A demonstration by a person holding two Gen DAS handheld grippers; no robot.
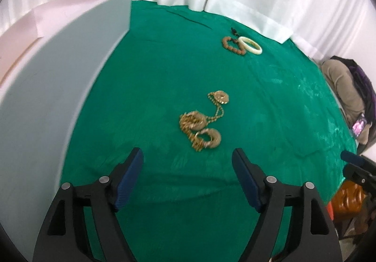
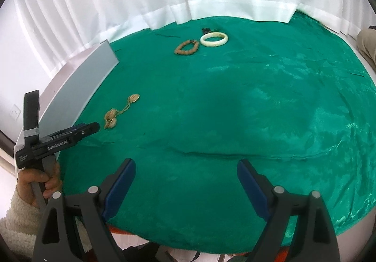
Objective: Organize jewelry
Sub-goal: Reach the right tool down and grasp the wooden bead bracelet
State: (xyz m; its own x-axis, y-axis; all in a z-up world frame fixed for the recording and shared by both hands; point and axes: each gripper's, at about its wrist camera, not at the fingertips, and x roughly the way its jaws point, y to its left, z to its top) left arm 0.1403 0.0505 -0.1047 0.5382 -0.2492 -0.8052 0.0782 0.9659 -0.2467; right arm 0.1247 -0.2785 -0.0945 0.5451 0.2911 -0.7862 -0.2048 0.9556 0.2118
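Left tongs (image 1: 187,156) open, nothing between the pads. The gold chain jewelry (image 1: 202,121) lies just ahead of them on the green tabletop (image 1: 270,102), dead centre of the left wrist view, slightly right of the midline between the fingers. I read this as the target for the next pick.

Long axis: the pile runs from lower centre up toward the upper right of that frame. Two tangled ring clusters sit at the near end, a round medallion at the far end, a thin chain links them. So the axis is skewed to the tongs' closing line, not square to it. I judge the near clusters are the bulkiest grab point; the chain alone would likely slip.

Right tongs (image 2: 186,168) also open and empty, over bare cloth. From the right wrist view the gold piece sits far off at middle left, right at the tip of the left tool. Left hand (image 2: 44,179) is clearly the nearer one.

Bead bracelet (image 1: 231,45) and white bangle (image 1: 250,45) lie touching at the upper right, well apart from the gold. Grey box (image 1: 58,88) stands at the left edge, probably the drop-off; its inside isn't visible.
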